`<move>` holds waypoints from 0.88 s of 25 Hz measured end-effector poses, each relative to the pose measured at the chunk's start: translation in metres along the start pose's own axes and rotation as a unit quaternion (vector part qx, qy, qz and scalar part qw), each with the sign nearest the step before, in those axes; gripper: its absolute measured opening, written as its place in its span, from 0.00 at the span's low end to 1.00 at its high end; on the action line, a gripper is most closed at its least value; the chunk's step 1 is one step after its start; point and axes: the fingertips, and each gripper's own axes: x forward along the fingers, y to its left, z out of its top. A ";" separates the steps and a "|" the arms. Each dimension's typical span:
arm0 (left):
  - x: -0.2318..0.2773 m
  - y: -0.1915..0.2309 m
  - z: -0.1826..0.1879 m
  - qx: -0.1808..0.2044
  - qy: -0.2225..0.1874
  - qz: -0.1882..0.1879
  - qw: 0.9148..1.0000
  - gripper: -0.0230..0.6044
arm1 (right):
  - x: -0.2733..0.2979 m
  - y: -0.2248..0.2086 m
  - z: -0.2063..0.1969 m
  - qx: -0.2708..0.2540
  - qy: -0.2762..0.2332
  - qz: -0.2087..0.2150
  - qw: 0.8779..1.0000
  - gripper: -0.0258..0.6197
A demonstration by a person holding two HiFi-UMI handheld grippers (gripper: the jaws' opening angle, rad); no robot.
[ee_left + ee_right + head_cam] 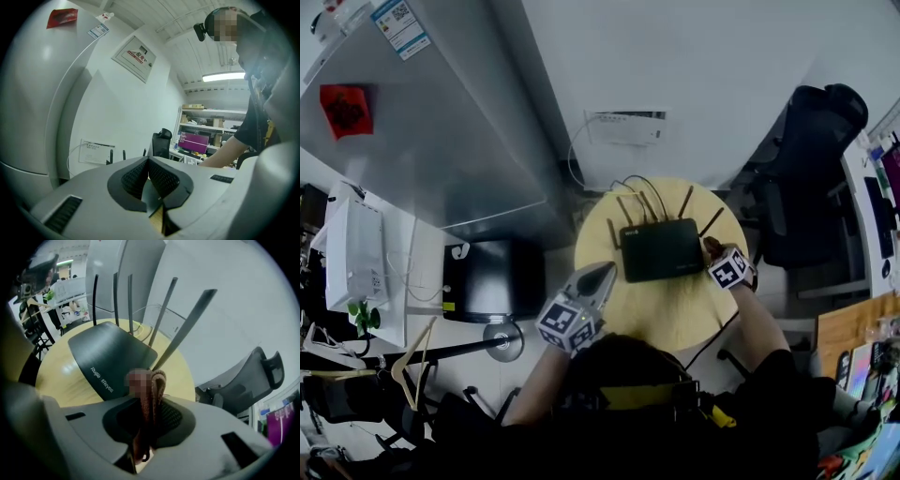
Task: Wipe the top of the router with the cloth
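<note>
A black router [661, 249] with several upright antennas lies flat on a round, pale wooden table [675, 314]; in the right gripper view the router [108, 357] fills the middle. My right gripper [717, 253] hovers at the router's right edge, shut on a folded brown cloth [151, 394] that sticks up between its jaws. A corner of the cloth [711, 247] shows by the router in the head view. My left gripper [598, 279] is held off the table's left edge, raised and pointing toward the wall, its jaws closed together with nothing in them [149, 176].
A black office chair [811, 169] stands right of the table. A grey cabinet [431, 112] and a black box [492, 278] lie to the left. Cables run from the router to a white wall socket strip [625, 127]. A desk with clutter [872, 356] sits at far right.
</note>
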 end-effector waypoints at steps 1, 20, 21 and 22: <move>0.001 0.000 -0.001 0.001 0.001 -0.002 1.000 0.02 | -0.001 -0.002 -0.001 0.006 -0.002 0.005 1.000 0.14; -0.019 0.014 -0.006 -0.012 0.012 0.057 0.998 0.02 | 0.034 0.021 0.001 -0.238 0.076 0.134 0.959 0.14; -0.020 0.013 -0.005 -0.012 0.011 0.057 0.998 0.02 | 0.033 0.024 0.000 -0.258 0.078 0.139 0.953 0.14; -0.020 0.012 -0.003 -0.011 0.009 0.057 0.998 0.02 | 0.032 0.026 -0.002 -0.273 0.082 0.145 0.947 0.14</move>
